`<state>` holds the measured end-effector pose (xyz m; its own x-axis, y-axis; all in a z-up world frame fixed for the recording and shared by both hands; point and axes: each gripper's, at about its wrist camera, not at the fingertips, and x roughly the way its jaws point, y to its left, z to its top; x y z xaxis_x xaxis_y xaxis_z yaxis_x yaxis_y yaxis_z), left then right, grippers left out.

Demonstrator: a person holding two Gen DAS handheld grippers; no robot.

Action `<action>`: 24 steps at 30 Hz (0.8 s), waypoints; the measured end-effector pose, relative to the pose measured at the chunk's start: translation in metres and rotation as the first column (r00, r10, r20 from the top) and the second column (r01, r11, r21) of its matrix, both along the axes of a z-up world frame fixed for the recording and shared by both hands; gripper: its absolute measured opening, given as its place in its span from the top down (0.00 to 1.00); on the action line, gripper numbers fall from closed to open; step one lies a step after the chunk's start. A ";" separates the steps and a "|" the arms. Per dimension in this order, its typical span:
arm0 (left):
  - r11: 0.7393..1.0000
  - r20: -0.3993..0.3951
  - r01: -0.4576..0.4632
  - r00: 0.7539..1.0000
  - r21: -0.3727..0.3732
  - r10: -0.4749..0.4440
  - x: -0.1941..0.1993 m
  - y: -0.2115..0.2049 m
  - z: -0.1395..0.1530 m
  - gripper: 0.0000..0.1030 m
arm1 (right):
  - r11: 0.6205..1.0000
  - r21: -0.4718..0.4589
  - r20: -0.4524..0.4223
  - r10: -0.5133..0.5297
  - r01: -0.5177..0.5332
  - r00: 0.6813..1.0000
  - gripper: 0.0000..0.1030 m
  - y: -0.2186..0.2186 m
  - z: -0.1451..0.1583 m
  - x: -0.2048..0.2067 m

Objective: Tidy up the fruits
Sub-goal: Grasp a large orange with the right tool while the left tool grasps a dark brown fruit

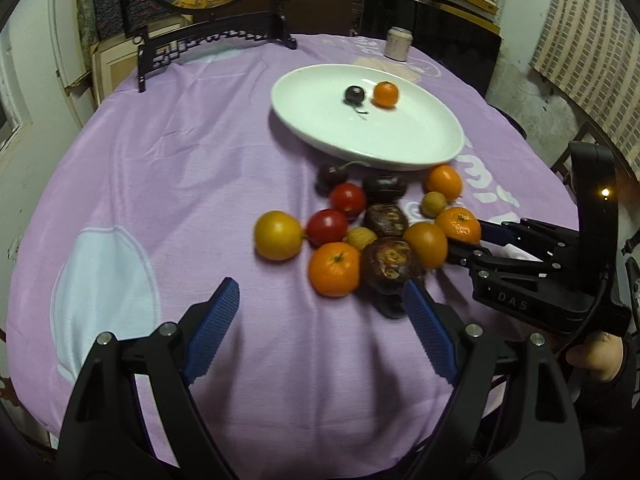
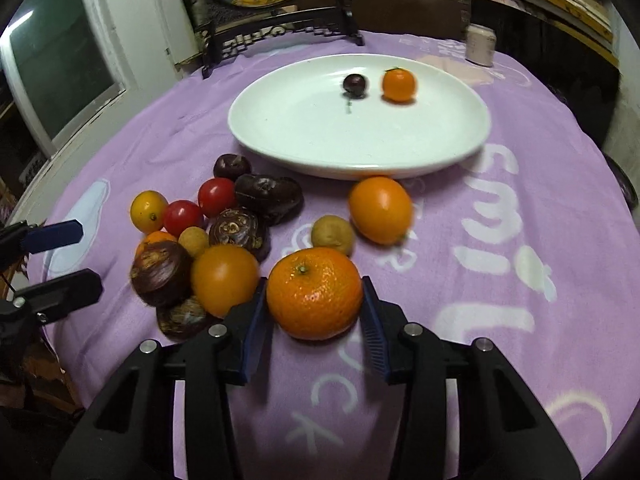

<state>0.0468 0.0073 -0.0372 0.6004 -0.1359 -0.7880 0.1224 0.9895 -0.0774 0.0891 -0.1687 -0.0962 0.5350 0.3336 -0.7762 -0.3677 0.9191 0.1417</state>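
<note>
A white plate (image 1: 400, 160) (image 2: 280, 152) holds a dark cherry (image 1: 355, 95) and a small orange (image 1: 386, 94). In front of it, a pile of several fruits lies on the purple cloth: red tomatoes (image 1: 347, 199), oranges, and dark brown fruits (image 1: 387, 266). My right gripper (image 2: 315, 300) is shut on a mandarin (image 2: 314, 292) (image 1: 458, 226), with a blue pad pressed to each side as it rests on the cloth. My left gripper (image 1: 319, 285) hangs open just in front of the pile, nothing between its fingers. It also shows at the left edge of the right wrist view, left gripper (image 2: 76, 258).
A small jar (image 1: 398, 43) (image 2: 480, 50) stands behind the plate. A black ornamental stand (image 1: 212, 40) with a round picture sits at the table's far edge. A loose orange (image 2: 380, 210) and a small tan fruit (image 2: 332, 235) lie between mandarin and plate.
</note>
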 end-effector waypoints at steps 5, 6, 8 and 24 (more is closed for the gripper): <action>0.999 0.014 0.051 0.999 -0.001 -0.051 0.001 -0.020 0.002 0.18 | 0.995 -0.010 0.030 -0.096 0.097 0.995 0.57 -0.033 0.014 -0.020; 0.998 0.009 0.057 0.998 0.001 -0.057 0.003 -0.024 0.001 0.18 | 0.994 -0.008 0.030 -0.107 0.108 0.994 0.57 -0.039 0.014 -0.023; 0.998 -0.006 0.068 0.998 -0.001 -0.068 0.009 -0.031 -0.003 0.20 | 0.992 0.001 0.026 -0.123 0.124 0.992 0.57 -0.048 0.014 -0.029; 0.997 -0.015 0.068 0.998 0.035 -0.068 0.030 -0.054 -0.014 0.67 | 0.990 0.048 0.014 -0.136 0.135 0.991 0.57 -0.065 0.015 -0.042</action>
<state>0.0767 -0.0463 -0.0513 0.5799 -0.1481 -0.8011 0.1886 0.9810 -0.0449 0.0471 -0.2336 -0.0808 0.5908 0.2931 -0.7517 -0.2428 0.9531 0.1808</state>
